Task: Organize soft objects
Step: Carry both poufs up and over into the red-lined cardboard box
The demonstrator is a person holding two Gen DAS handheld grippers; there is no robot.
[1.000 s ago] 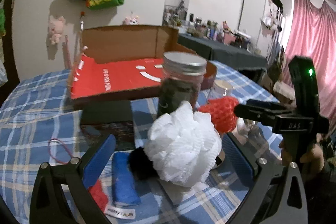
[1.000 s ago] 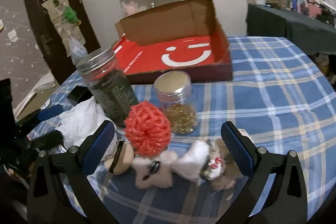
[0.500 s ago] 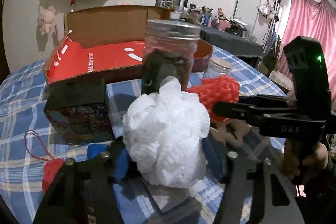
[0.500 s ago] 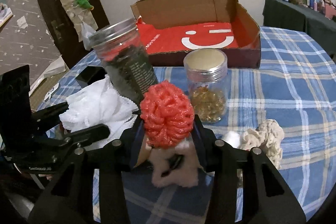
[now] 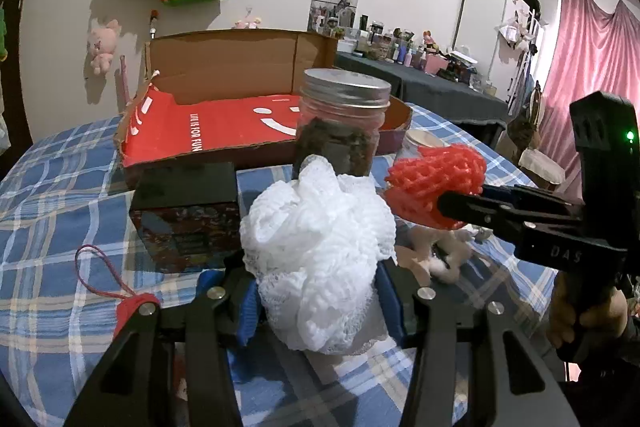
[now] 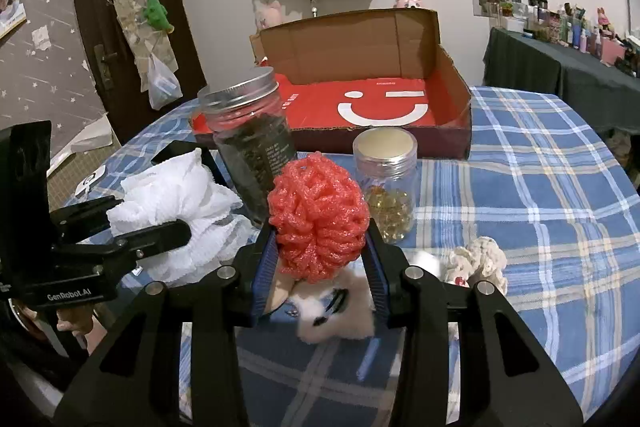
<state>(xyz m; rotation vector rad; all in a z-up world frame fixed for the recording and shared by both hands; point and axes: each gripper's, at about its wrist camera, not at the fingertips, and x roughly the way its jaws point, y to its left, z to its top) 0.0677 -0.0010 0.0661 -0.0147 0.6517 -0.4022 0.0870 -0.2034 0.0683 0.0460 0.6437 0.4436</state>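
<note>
My left hand-held gripper (image 5: 316, 301) is clamped on one white mesh pouf (image 5: 318, 259); its two blue pads press the pouf's lower sides, and the pouf bulges up above them. My right hand-held gripper (image 6: 320, 263) is clamped on one red mesh pouf (image 6: 318, 217), gripped in the same manner. Both poufs are roughly round, so no long axis can be given.

Count beyond the grippers: two jars, one cardboard box, one black box. The tall jar (image 5: 342, 125) with the metal lid stands directly ahead of the left gripper. The short jar (image 6: 386, 183) stands just ahead and right of the right gripper. The open cardboard box (image 6: 372, 99) with a red floor lies farther ahead on the plaid surface (image 6: 540, 187).

A white plush item (image 6: 336, 311) lies beneath the right gripper, partly covered by the red pouf and the fingers; its form is unclear. One cream scrunchie-like object (image 6: 480, 259) lies right of that gripper. A red item with a cord loop (image 5: 132, 309) sits left of the left gripper, partly hidden by the frame.
</note>
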